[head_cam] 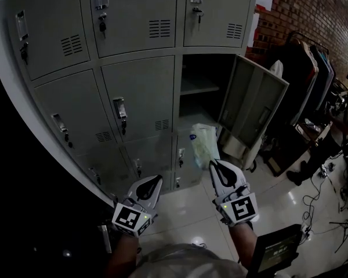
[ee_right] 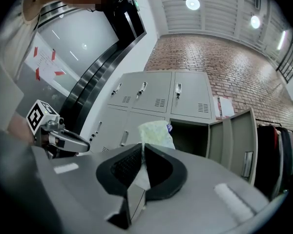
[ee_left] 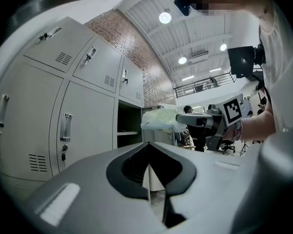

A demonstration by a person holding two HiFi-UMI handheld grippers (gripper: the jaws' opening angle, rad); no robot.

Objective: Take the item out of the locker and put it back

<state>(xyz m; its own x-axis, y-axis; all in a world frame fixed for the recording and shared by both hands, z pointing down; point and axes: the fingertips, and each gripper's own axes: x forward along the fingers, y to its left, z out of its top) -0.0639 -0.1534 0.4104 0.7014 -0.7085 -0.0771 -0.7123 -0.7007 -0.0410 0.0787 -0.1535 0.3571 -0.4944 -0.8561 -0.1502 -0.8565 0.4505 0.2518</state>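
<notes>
The item is a pale, greenish-white plastic bag (head_cam: 204, 145). It hangs in the air in front of the open locker (head_cam: 204, 80), below its opening. My right gripper (head_cam: 213, 163) is shut on the bag's near end. In the right gripper view the bag (ee_right: 155, 132) sticks up past the closed tips (ee_right: 142, 145). The locker door (head_cam: 252, 106) swings out to the right. My left gripper (head_cam: 158, 178) is lower and to the left, shut and holding nothing. The left gripper view shows its tips (ee_left: 147, 143) together, with the bag (ee_left: 161, 118) beyond them.
The grey lockers (head_cam: 133, 91) around the open one are closed. A shelf (head_cam: 200, 88) crosses the open locker. A clothes rack (head_cam: 313, 68) stands by the brick wall at right. Cables (head_cam: 330, 207) lie on the glossy floor. A dark box (head_cam: 275, 251) is by my right forearm.
</notes>
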